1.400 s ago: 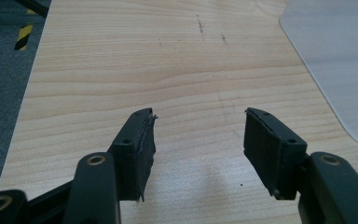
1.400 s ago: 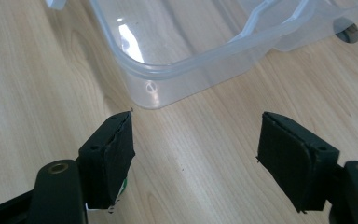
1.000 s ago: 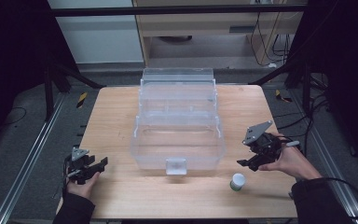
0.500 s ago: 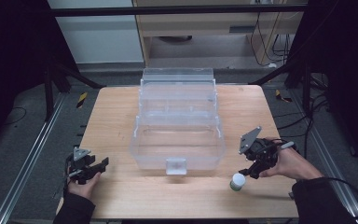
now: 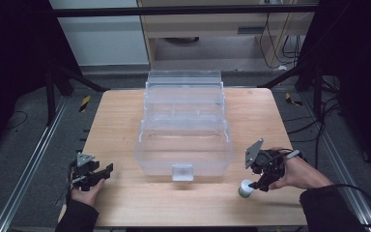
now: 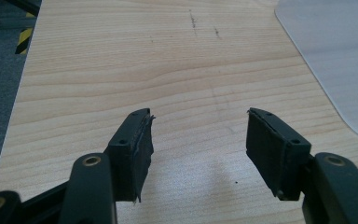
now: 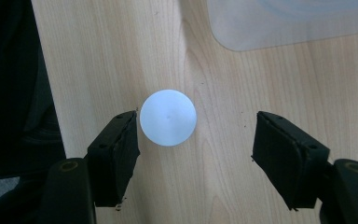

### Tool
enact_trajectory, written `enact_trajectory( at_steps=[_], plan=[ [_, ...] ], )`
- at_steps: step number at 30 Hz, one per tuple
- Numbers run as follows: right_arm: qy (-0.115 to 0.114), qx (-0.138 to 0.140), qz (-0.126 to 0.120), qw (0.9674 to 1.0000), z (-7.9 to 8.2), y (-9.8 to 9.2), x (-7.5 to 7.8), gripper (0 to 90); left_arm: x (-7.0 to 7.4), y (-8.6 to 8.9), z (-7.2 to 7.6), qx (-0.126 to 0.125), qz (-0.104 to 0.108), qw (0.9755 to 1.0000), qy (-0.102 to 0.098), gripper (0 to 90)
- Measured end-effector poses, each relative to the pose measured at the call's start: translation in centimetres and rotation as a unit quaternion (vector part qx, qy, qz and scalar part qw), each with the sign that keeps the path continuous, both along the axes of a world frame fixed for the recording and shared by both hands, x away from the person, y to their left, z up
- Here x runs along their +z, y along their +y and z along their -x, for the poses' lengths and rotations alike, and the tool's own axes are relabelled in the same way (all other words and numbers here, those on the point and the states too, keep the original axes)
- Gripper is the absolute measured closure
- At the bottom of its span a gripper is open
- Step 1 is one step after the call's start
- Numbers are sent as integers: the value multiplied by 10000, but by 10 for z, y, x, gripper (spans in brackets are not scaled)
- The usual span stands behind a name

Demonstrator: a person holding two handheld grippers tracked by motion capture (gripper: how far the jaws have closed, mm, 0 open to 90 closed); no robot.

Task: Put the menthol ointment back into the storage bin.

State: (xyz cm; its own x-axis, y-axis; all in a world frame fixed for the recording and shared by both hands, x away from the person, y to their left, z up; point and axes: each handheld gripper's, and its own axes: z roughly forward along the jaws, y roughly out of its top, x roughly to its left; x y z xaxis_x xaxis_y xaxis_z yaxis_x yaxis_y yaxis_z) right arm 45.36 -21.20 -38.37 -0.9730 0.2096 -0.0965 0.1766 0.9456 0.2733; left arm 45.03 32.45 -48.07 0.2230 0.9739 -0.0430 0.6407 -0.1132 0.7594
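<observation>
Right gripper view: small round white-capped bottle (image 7: 168, 117), upright.

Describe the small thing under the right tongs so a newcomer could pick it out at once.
Start at the clear plastic bin in the middle of the wooden table, then go to its near right corner. There a little round container stands on the wood, white lid up, greenish below, between the open right tongs.

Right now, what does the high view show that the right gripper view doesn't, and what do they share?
High view alone: the left gripper resting on the table's near left, the whole clear tiered box, and the floor around the table. Right gripper view alone: the right gripper from behind its jaws, which stand apart either side of the white-capped container, not pressing it. Shared: that container, the wooden table and the box's near corner.
</observation>
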Motion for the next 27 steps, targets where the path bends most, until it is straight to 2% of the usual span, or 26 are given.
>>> enact_trajectory(
  at_steps=[8,13,27],
  plan=[
    [33,175,165,9997,2,2,-9,317,0,0,0,-10,-8,10000,5,405],
    [40,282,183,9994,3,4,-11,327,0,-1,0,-17,-13,10000,6,405],
    [131,410,323,9986,4,6,-27,328,-1,-1,-1,-52,-37,10000,16,405]
  ],
)
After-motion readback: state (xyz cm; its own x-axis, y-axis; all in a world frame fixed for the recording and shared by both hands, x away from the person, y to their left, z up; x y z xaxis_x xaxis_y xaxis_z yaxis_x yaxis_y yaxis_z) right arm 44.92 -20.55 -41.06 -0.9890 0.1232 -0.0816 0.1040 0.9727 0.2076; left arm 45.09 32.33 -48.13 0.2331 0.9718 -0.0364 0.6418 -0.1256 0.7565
